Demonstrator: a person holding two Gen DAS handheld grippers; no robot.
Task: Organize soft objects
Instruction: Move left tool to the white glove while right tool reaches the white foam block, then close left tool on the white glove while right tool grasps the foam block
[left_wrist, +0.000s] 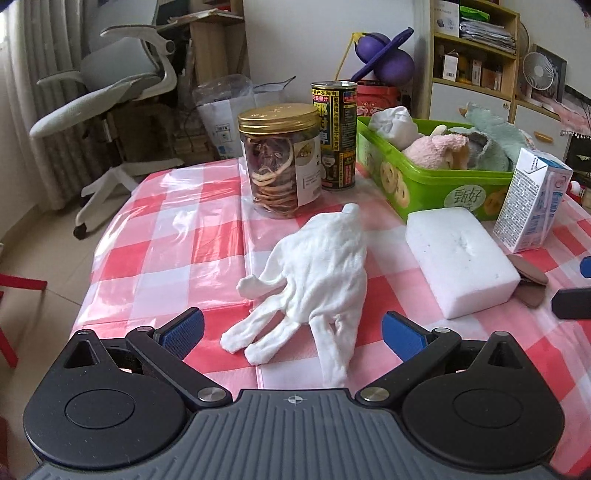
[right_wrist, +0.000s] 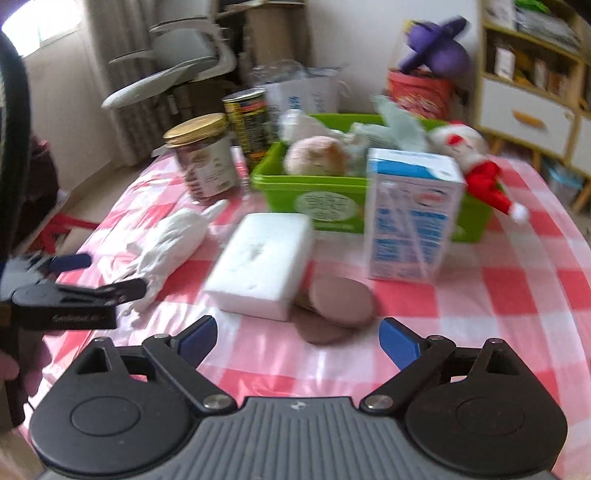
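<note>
A white glove (left_wrist: 317, 280) lies flat on the checked tablecloth, its fingers pointing at my left gripper (left_wrist: 291, 334), which is open and empty just short of it. The glove also shows in the right wrist view (right_wrist: 166, 243). A white sponge block (left_wrist: 460, 258) (right_wrist: 264, 264) lies right of the glove. Two brown round pads (right_wrist: 338, 306) lie beside the sponge. My right gripper (right_wrist: 297, 341) is open and empty in front of the pads. A green bin (left_wrist: 436, 184) (right_wrist: 317, 199) holds a pink plush (left_wrist: 436, 147), a white cloth and a teal cloth. A Santa doll (right_wrist: 476, 166) leans at its right end.
A jar with a gold lid (left_wrist: 282, 158) and a tall can (left_wrist: 338, 134) stand behind the glove. A milk carton (left_wrist: 532, 199) (right_wrist: 410, 214) stands in front of the bin. An office chair (left_wrist: 114, 85) is off the table's left, shelves at the right.
</note>
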